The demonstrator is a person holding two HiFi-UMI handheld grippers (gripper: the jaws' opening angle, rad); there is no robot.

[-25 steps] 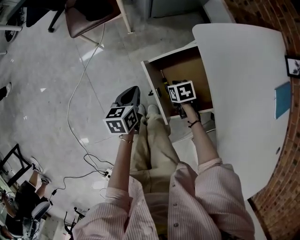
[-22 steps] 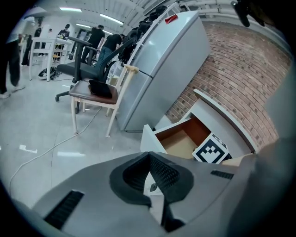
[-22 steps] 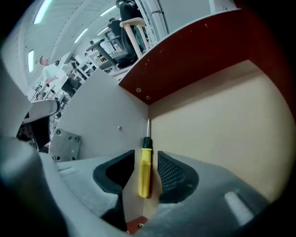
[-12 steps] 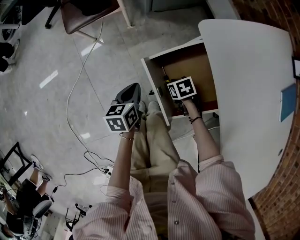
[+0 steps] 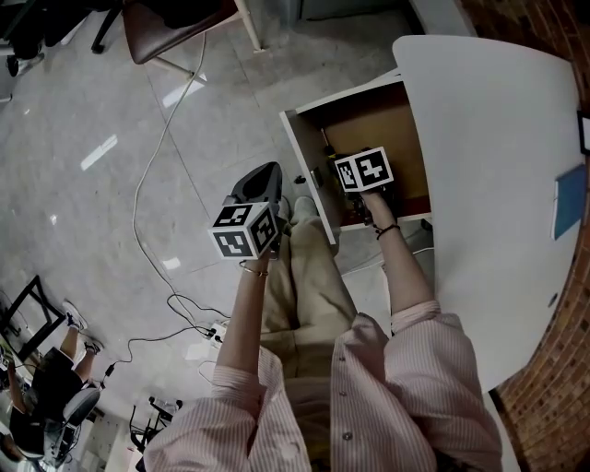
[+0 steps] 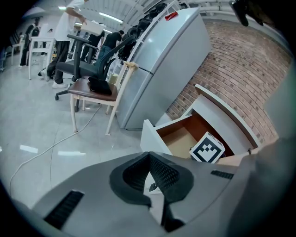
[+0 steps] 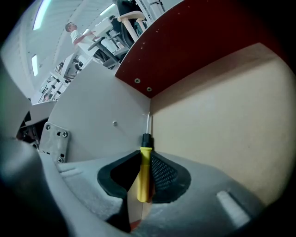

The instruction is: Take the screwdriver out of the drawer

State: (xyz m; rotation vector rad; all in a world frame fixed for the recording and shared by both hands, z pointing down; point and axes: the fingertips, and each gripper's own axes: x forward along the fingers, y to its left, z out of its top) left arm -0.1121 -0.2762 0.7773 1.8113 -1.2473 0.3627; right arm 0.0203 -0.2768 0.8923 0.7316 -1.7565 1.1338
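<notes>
**A:** Yellow plastic: is that the handle of the screwdriver (image 7: 144, 174)?

**B:** Yes. It lies in the open drawer (image 5: 305, 168), along the seam where the white front panel meets the tan bottom board. In the right gripper view its metal tip points to 12 o'clock, towards the corner with the red-brown wall.

**A:** And the right gripper (image 7: 144, 155)?

**B:** It is tilted steeply down into the drawer. Its jaws have just been closing, with the handle between them. The black pads now pinch it on both sides near their tips, and the black collar and the shaft stick out past them.

**A:** Has the tool come off the board?

**B:** I cannot tell. It looks to be lying against the front panel.

**A:** Where is the left gripper (image 6: 149, 157)?

**B:** In the head view it is at 9 o'clock from the drawer front, out over the grey floor (image 5: 111, 111) and apart from the drawer. Its pads are pressed together at the tips with nothing in them.

**A:** And around them?

**B:** The drawer juts from under the white desk (image 5: 479, 184), at 1 o'clock from the person's knees. A chair (image 5: 175, 28) stands at 11 o'clock, and a pale cable (image 5: 147, 184) runs across the floor at 9 o'clock.
</notes>
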